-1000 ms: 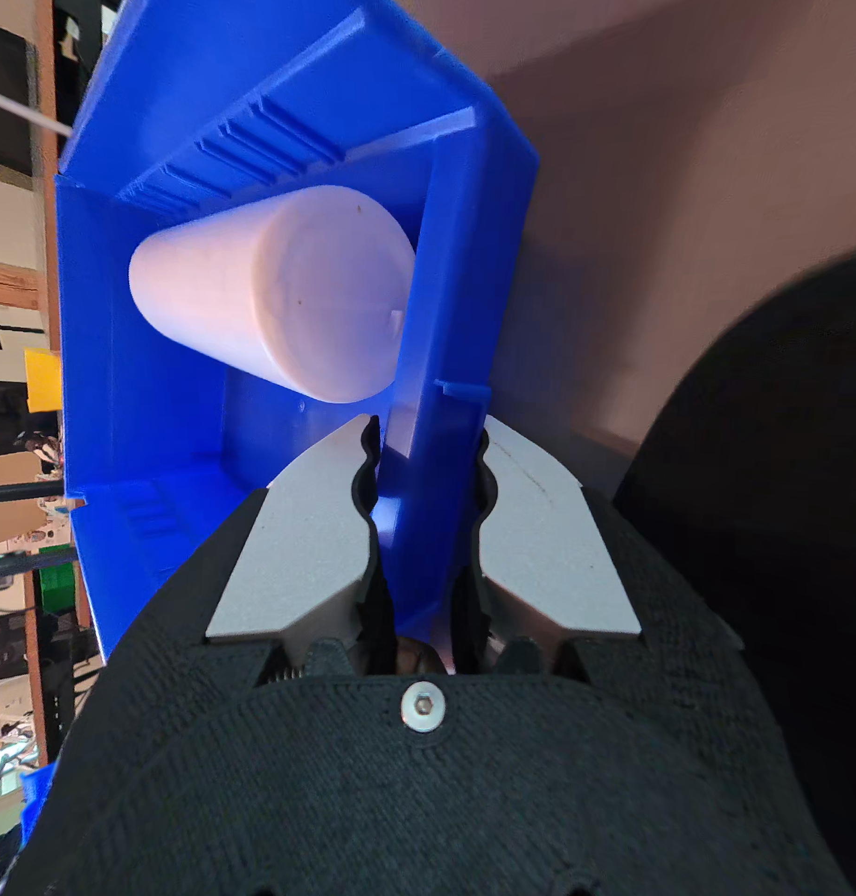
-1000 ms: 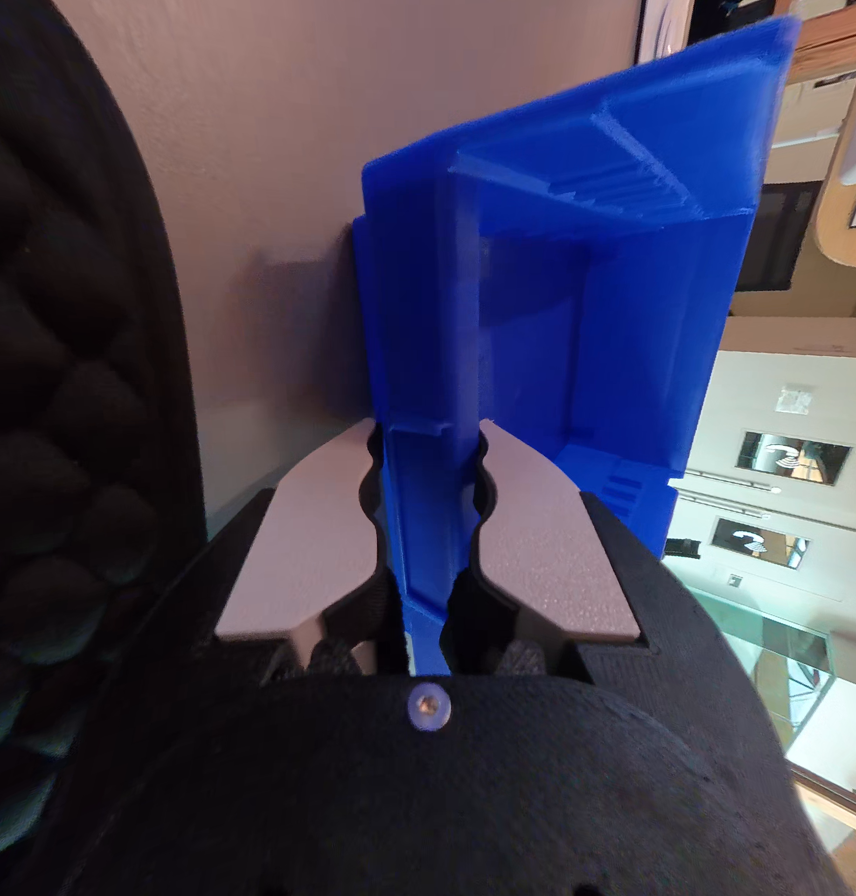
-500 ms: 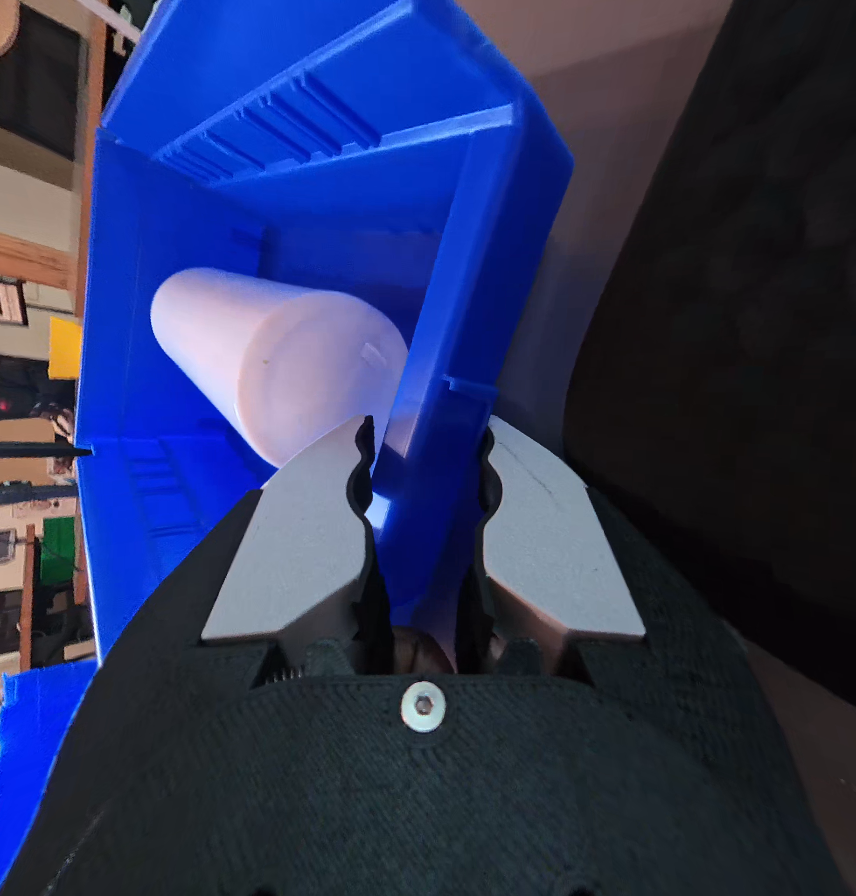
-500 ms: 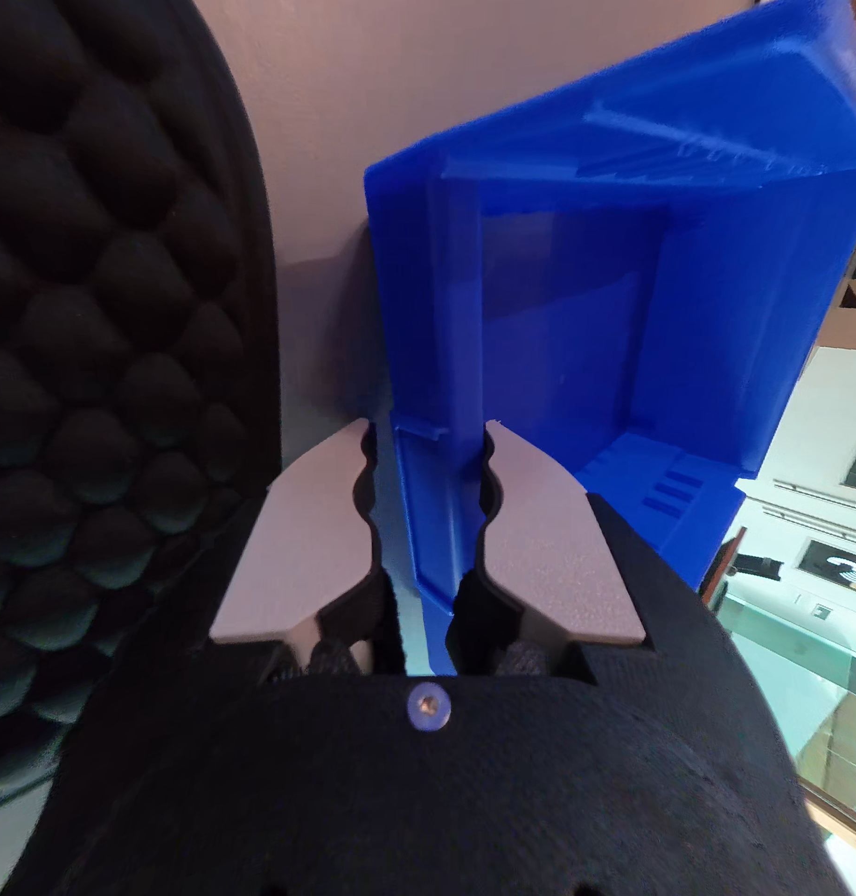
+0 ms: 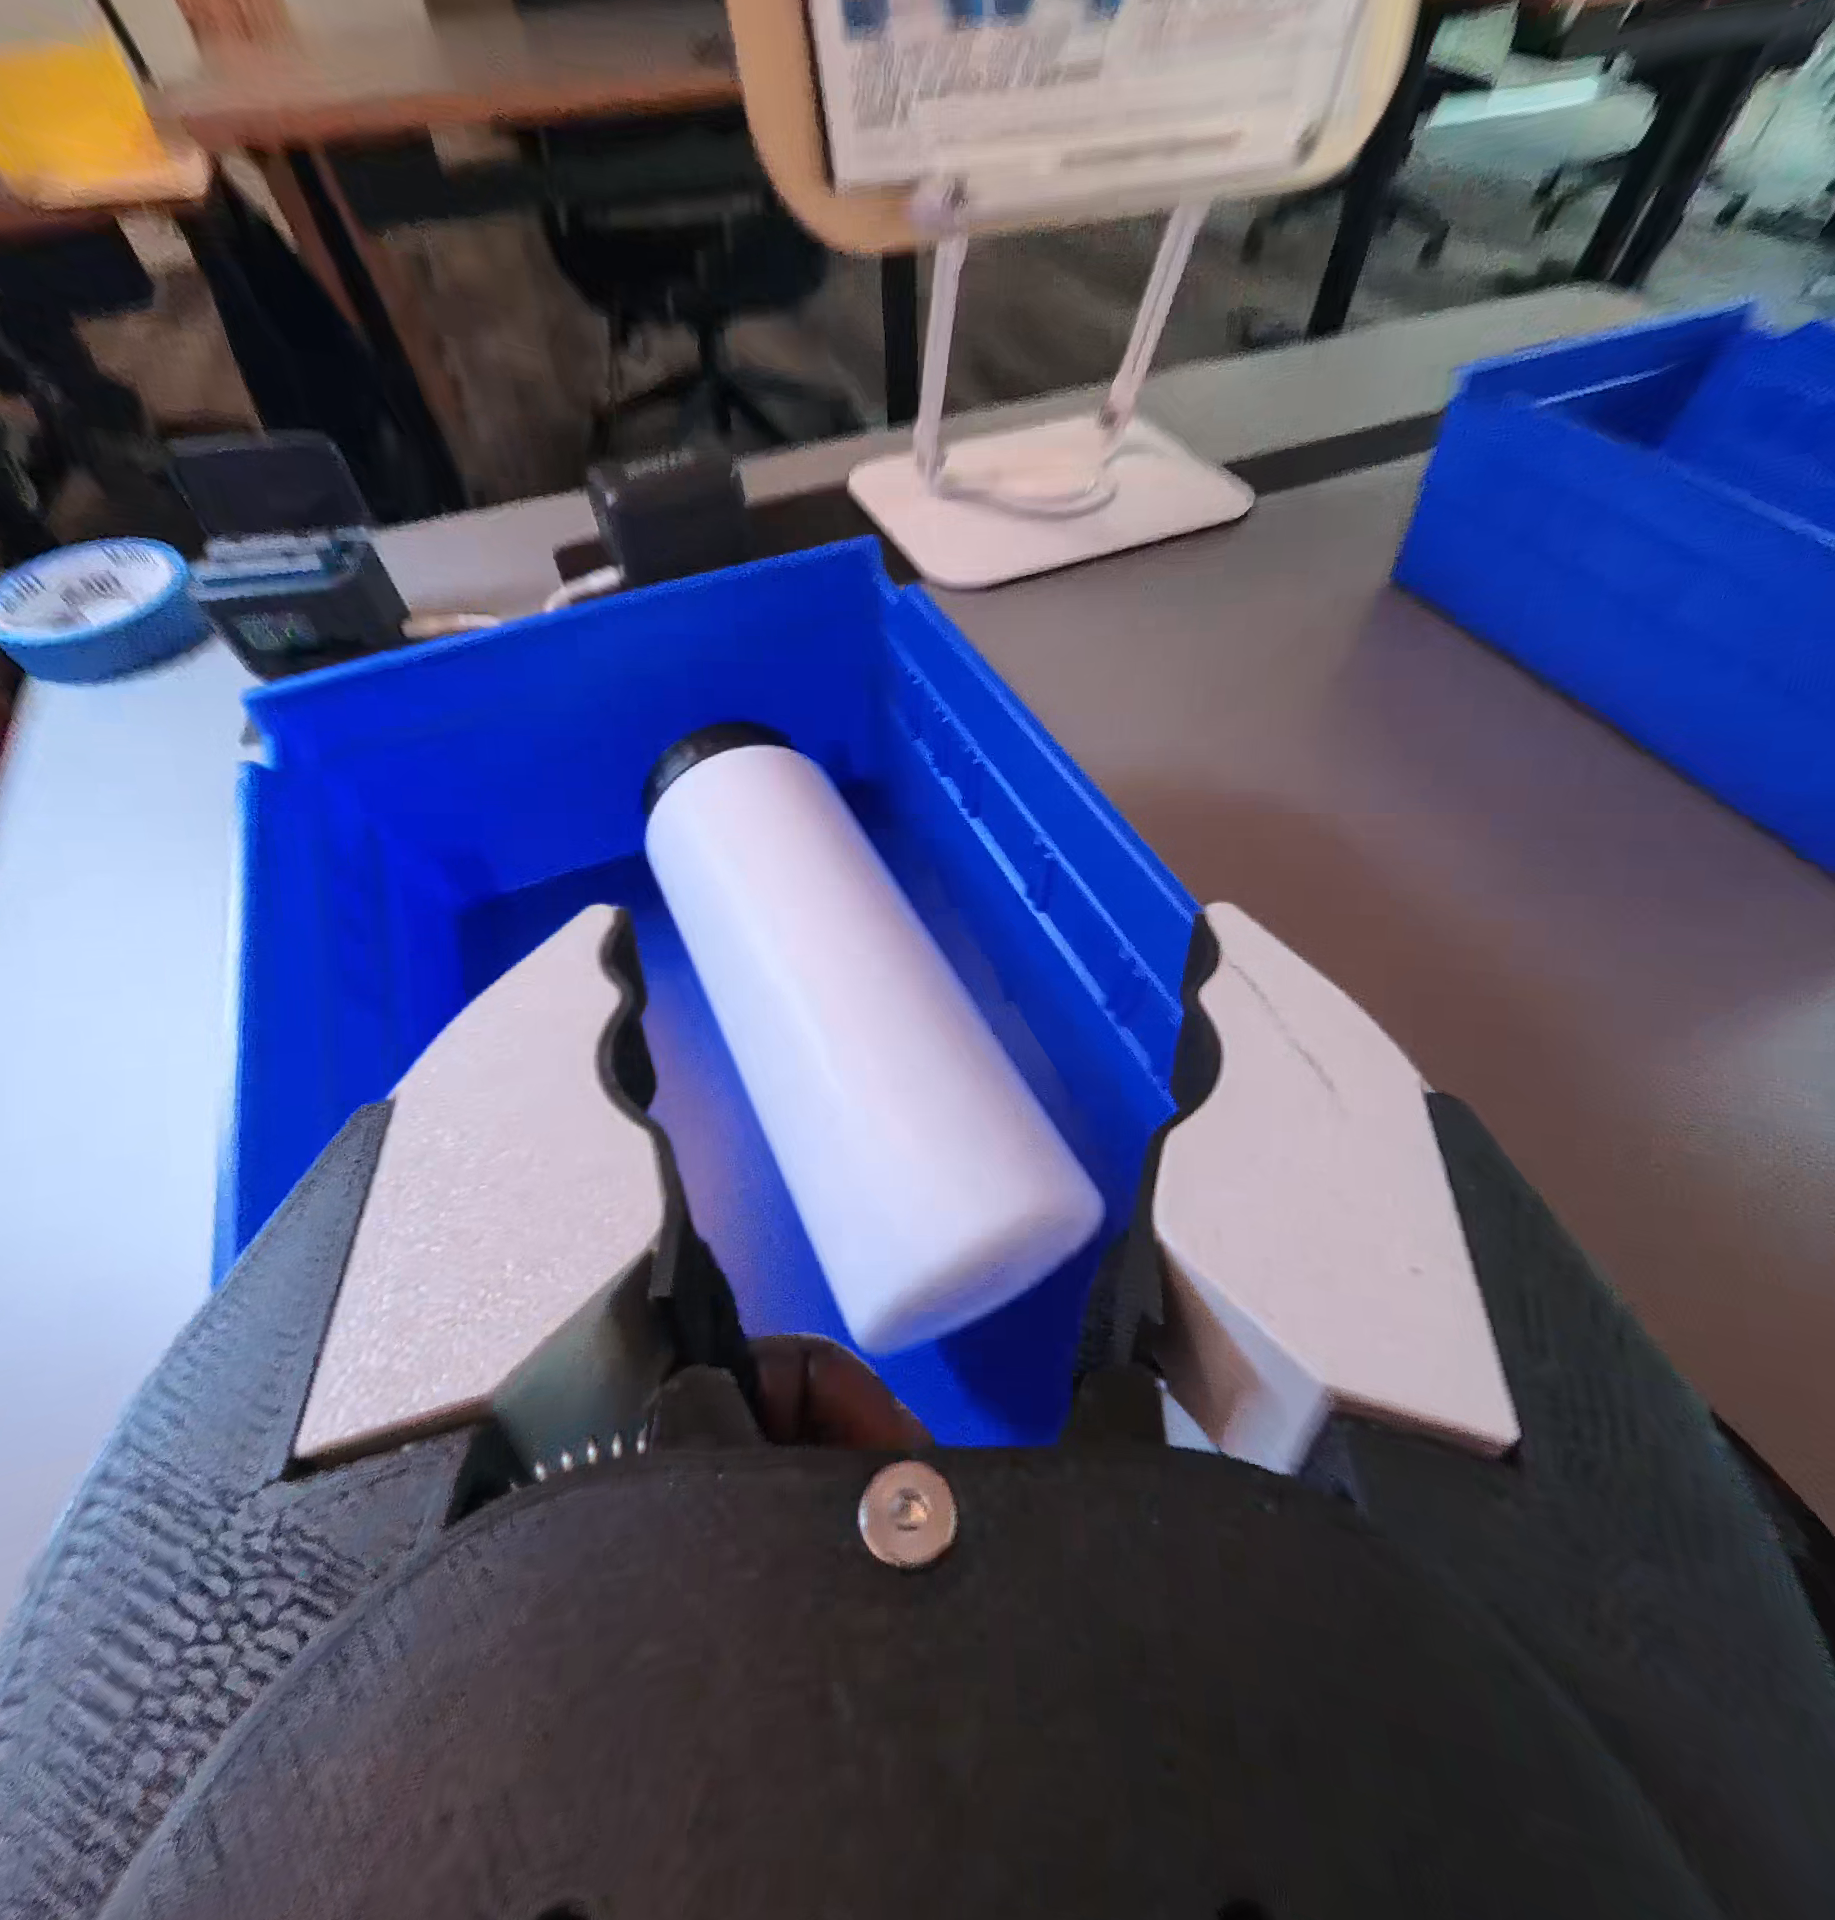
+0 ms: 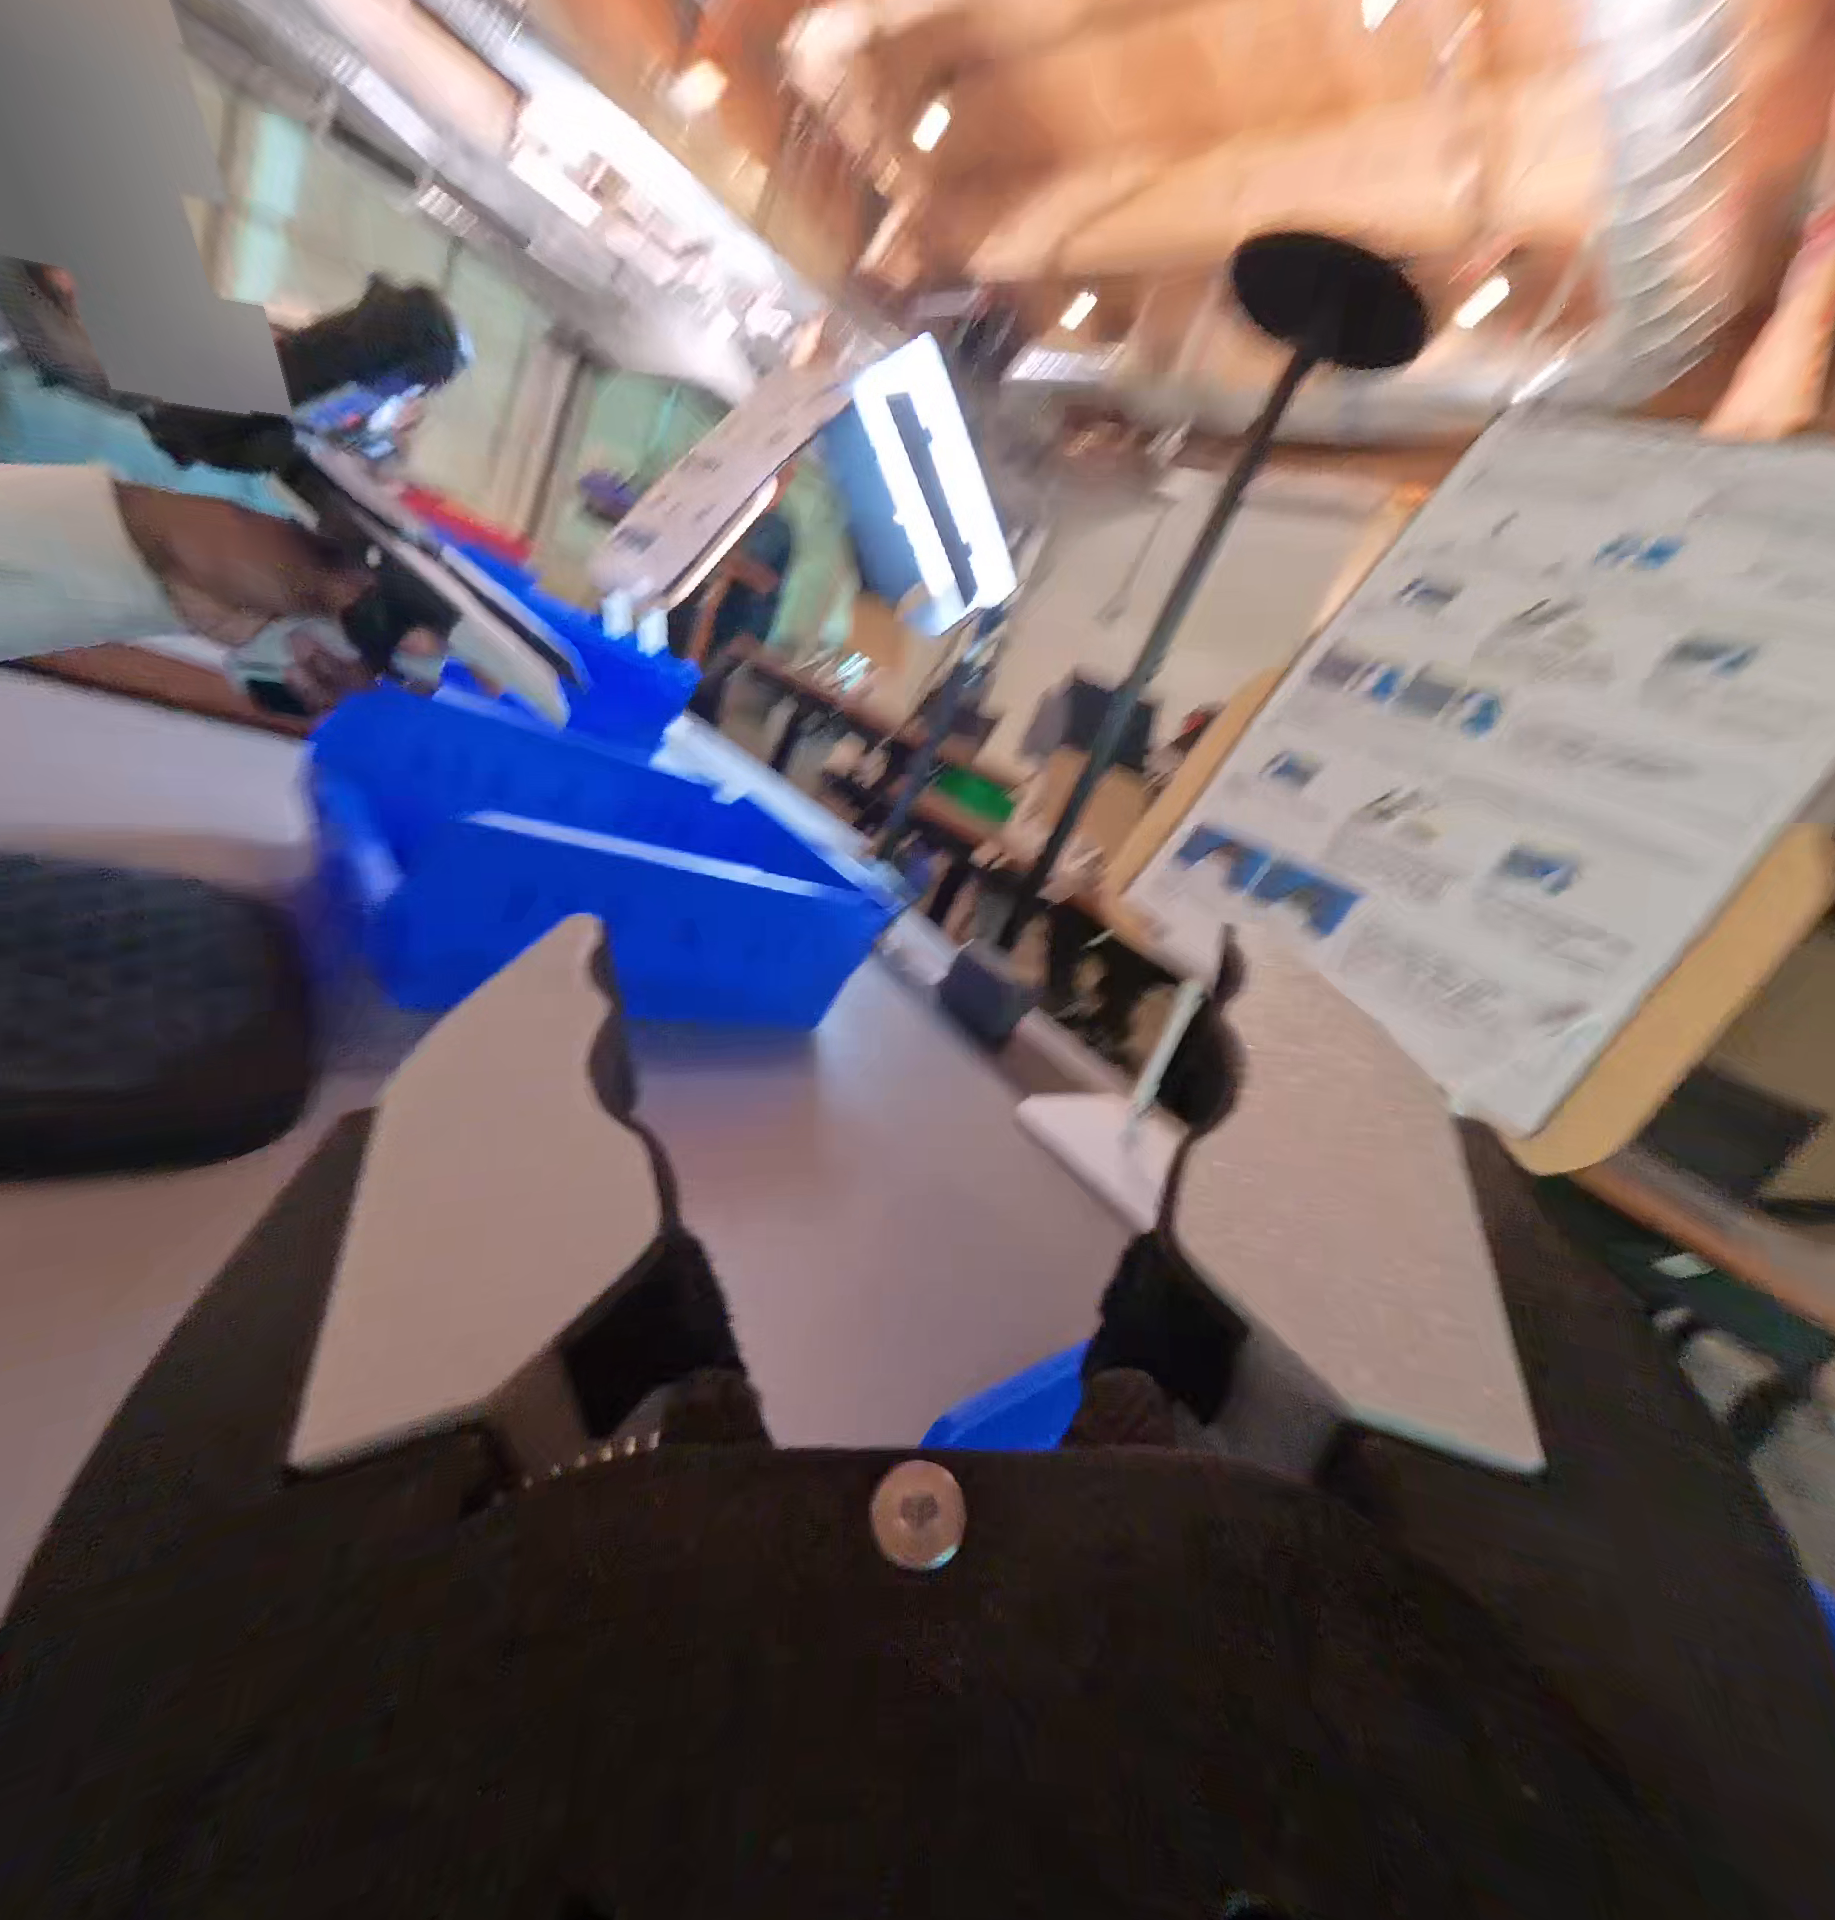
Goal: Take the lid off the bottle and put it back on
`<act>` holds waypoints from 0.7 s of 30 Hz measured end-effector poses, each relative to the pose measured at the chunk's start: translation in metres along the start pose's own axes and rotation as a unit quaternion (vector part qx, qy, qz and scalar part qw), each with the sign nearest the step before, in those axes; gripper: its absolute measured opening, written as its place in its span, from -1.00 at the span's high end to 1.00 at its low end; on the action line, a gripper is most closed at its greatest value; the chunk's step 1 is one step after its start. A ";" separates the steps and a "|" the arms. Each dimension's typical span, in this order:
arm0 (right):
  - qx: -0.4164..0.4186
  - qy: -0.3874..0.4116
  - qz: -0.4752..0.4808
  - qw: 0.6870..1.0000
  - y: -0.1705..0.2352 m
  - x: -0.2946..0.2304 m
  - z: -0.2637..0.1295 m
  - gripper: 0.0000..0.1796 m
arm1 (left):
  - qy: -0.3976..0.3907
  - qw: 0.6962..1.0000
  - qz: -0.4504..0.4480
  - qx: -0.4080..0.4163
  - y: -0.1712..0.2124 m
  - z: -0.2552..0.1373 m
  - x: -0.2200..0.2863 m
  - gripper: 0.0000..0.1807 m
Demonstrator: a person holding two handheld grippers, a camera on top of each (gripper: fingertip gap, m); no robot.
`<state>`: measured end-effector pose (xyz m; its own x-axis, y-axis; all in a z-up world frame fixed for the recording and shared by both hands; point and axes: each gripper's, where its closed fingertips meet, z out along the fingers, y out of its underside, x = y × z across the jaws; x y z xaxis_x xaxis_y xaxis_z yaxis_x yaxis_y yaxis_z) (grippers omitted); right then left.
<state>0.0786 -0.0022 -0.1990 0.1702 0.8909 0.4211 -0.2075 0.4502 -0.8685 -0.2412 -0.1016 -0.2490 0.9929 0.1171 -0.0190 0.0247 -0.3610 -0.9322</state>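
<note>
A white bottle (image 5: 851,1039) lies on its side in a blue bin (image 5: 539,707) on the table. Its black lid (image 5: 715,743) is on and points to the bin's far wall. My left gripper (image 5: 908,925) is open and hovers over the bin's near end. Its fingers stand either side of the bottle's base without touching it. My right gripper (image 6: 902,940) is open and empty and points across the table. Only a blue corner of the bin (image 6: 1006,1413) shows under it. The right wrist view is blurred and does not show the bottle.
A second blue bin (image 5: 1661,582) stands at the right, with more blue bins (image 6: 622,894) farther off. A sign on a white stand (image 5: 1048,509) is behind the bin. A blue tape roll (image 5: 82,613) and a black device (image 5: 279,561) sit at the back left. A dark bumpy object (image 6: 113,1008) is on the left.
Both grippers were shut on the bin's side walls with the bin tipped up. Now the bin rests flat on the table and both grippers have opened and let go. The right one has swung away.
</note>
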 end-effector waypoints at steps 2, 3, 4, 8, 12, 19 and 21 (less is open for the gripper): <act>0.049 0.072 -0.062 0.994 0.001 0.009 0.002 -0.43 | 0.015 0.997 -0.018 -0.069 0.003 0.036 -0.009 -0.19; 0.065 0.104 -0.081 0.989 0.002 0.014 -0.001 -0.43 | 0.029 0.992 -0.030 -0.116 0.011 0.054 -0.012 -0.23; 0.067 0.118 -0.098 0.986 0.001 0.016 -0.003 -0.50 | 0.050 0.983 -0.042 -0.173 0.025 0.070 -0.014 -0.27; 0.106 0.194 -0.188 0.957 -0.024 0.032 -0.024 -0.46 | 0.073 0.939 -0.065 -0.330 0.067 0.109 -0.031 -0.37; 0.134 0.189 -0.113 0.966 -0.022 0.036 -0.026 -0.46 | 0.118 0.916 -0.119 -0.366 0.074 0.126 -0.028 -0.34; 0.118 0.184 -0.127 0.968 -0.016 0.034 -0.023 -0.43 | 0.147 0.899 -0.139 -0.388 0.083 0.133 -0.018 -0.11; 0.100 0.176 -0.139 0.969 -0.011 0.030 -0.018 -0.43 | 0.143 0.898 -0.127 -0.396 0.085 0.131 -0.018 -0.10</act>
<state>0.1035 0.0185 -0.1817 0.5566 0.6736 0.4862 -0.2832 0.7041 -0.6512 -0.2722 -0.0133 -0.3750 0.9303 0.0872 0.3564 0.2167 -0.9145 -0.3418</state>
